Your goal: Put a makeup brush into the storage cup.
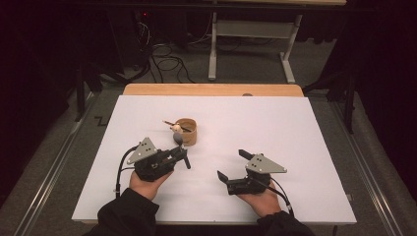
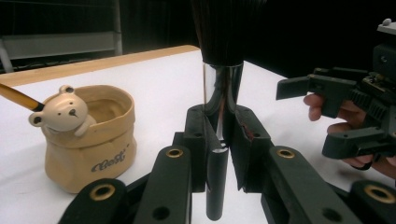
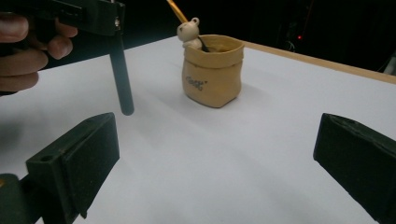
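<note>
Makeup brush (image 2: 219,70) — black handle, chrome ferrule, dark bristles; we find it clamped upright in the left gripper (image 1: 183,156), just beside the pot. Tan sack-shaped pot (image 1: 186,131) with bear figure (image 2: 63,112) — on the white table (image 1: 295,128), holding a pencil (image 2: 18,97). Right gripper (image 1: 233,164) — jaws spread wide, holding nothing, well apart from the pot.

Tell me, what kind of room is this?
Probably a lab or workshop set up for recording. A white-topped table stands in a dark room, cables sprawl on the carpet behind it, and a person's hands work the left gripper and right gripper.
</note>
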A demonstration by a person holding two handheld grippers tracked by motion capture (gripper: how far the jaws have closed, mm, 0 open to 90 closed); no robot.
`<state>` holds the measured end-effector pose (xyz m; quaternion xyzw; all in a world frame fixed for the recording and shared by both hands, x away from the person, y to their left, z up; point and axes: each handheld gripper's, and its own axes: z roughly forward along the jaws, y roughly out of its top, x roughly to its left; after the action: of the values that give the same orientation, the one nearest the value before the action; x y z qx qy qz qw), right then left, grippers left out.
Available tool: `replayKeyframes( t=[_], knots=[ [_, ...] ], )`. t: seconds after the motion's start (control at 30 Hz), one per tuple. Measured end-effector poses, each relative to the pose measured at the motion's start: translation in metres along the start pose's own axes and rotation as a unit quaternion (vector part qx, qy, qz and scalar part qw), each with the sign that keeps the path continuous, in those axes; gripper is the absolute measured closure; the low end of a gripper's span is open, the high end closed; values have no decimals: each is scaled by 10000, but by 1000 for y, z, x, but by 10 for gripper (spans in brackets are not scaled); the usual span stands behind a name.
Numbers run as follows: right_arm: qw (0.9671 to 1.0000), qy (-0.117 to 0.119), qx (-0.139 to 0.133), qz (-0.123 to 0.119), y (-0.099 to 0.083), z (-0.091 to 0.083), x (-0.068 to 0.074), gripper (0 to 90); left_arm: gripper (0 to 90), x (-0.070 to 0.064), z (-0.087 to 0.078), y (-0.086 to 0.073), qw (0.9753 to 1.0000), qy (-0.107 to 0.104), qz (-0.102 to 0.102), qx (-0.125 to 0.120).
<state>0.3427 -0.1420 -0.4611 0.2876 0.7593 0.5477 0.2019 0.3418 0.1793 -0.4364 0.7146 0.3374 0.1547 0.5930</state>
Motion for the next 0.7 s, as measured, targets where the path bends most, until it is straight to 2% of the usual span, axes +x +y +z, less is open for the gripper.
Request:
replayKeyframes(
  t=[0.2, 0.47, 0.6, 0.7],
  knots=[
    [9999, -115, -31, -6, -1, -11, -12, 4, 773, 5, -3, 0, 9999, 128, 53, 21],
    [9994, -310, -101, 88, -4, -27, -29, 4, 774, 12, -7, 0, 9997, 223, 37, 5],
    [9990, -399, -118, 167, -6, -32, -34, 4, 774, 15, -8, -2, 9997, 248, -33, 18],
    [9987, -484, -58, 179, -7, -36, -39, 4, 774, 17, -10, -3, 9997, 260, -41, 11]
  ],
)
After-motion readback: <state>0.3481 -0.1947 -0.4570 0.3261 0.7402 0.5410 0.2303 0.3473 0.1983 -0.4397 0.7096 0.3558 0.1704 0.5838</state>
